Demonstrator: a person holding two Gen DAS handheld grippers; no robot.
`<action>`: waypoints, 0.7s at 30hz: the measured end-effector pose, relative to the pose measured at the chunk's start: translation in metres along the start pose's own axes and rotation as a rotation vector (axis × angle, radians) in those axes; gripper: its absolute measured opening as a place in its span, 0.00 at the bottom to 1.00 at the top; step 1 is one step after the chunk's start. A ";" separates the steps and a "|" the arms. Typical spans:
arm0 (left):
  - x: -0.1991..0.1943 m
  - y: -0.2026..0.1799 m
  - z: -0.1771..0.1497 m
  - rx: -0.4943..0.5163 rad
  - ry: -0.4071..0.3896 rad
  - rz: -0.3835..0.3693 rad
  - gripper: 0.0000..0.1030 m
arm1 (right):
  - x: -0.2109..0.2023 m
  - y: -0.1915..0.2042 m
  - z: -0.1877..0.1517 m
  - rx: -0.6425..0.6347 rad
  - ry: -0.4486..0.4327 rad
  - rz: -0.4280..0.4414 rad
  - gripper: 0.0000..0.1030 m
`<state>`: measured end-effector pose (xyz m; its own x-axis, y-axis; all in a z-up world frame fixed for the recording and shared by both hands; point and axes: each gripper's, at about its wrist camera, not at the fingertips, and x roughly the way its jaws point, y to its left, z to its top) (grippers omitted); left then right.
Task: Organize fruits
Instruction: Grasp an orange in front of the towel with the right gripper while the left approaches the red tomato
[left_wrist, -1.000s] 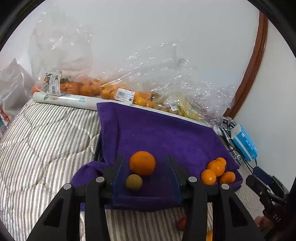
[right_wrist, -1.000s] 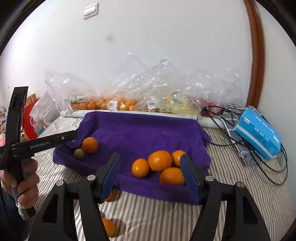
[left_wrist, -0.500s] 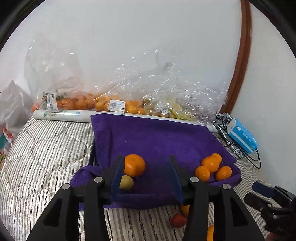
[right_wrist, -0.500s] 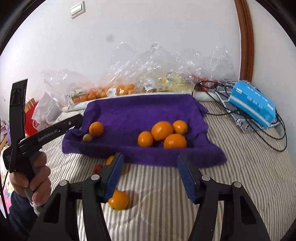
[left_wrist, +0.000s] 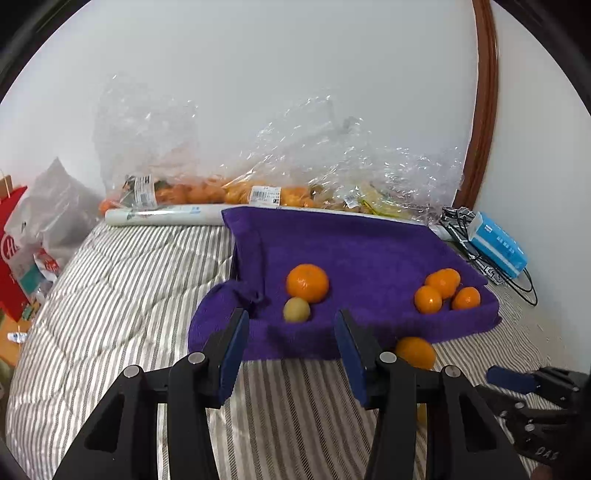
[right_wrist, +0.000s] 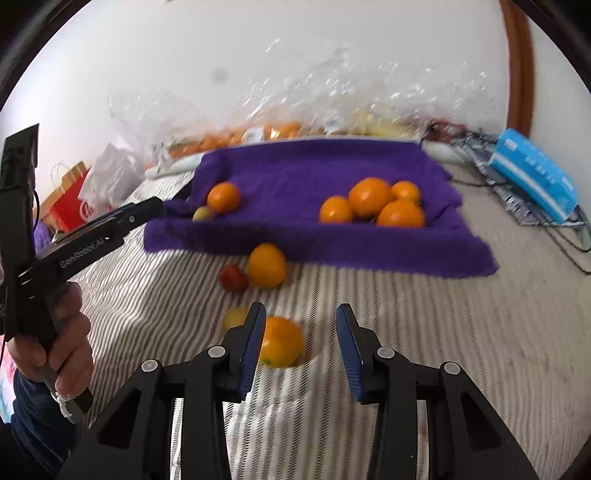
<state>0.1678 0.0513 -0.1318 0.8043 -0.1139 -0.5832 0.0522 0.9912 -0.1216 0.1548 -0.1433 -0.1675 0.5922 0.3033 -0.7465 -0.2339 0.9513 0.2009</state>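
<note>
A purple towel (left_wrist: 354, 243) (right_wrist: 314, 170) lies on the striped bed. On its left part sit one orange (left_wrist: 307, 283) (right_wrist: 223, 197) and a small yellow-green fruit (left_wrist: 296, 309) (right_wrist: 202, 213). On its right part sits a cluster of oranges (left_wrist: 445, 290) (right_wrist: 369, 201). Loose on the bed in front of the towel are an orange (right_wrist: 266, 265) (left_wrist: 415, 352), a small red fruit (right_wrist: 233, 277), a small yellow fruit (right_wrist: 235, 316) and another orange (right_wrist: 281, 341). My right gripper (right_wrist: 301, 338) is open, low over the bed, with that orange just inside its left finger. My left gripper (left_wrist: 291, 345) is open and empty before the towel's front edge.
Clear plastic bags of oranges and other fruit (left_wrist: 258, 192) lie along the wall behind a white roll (left_wrist: 162, 216). A blue box (left_wrist: 498, 249) (right_wrist: 535, 177) and black cables (right_wrist: 565, 229) lie at the right. A red bag (left_wrist: 11, 251) stands at the left of the bed.
Both grippers have pulled back from the towel and dropped lower. The right gripper has come down over the loose fruits on the bed, its left finger now beside the nearest orange.
</note>
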 end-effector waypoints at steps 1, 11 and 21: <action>-0.001 0.002 0.000 -0.006 0.000 -0.007 0.45 | 0.003 0.002 -0.002 -0.005 0.007 0.004 0.39; 0.007 -0.007 -0.007 0.018 0.030 -0.050 0.45 | 0.014 0.009 -0.017 -0.046 0.024 -0.018 0.34; 0.026 -0.029 -0.020 0.036 0.169 -0.265 0.45 | -0.005 -0.026 -0.012 -0.061 -0.055 -0.098 0.34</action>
<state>0.1749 0.0179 -0.1593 0.6501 -0.3748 -0.6610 0.2696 0.9271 -0.2605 0.1489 -0.1703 -0.1768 0.6553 0.2133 -0.7246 -0.2184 0.9718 0.0886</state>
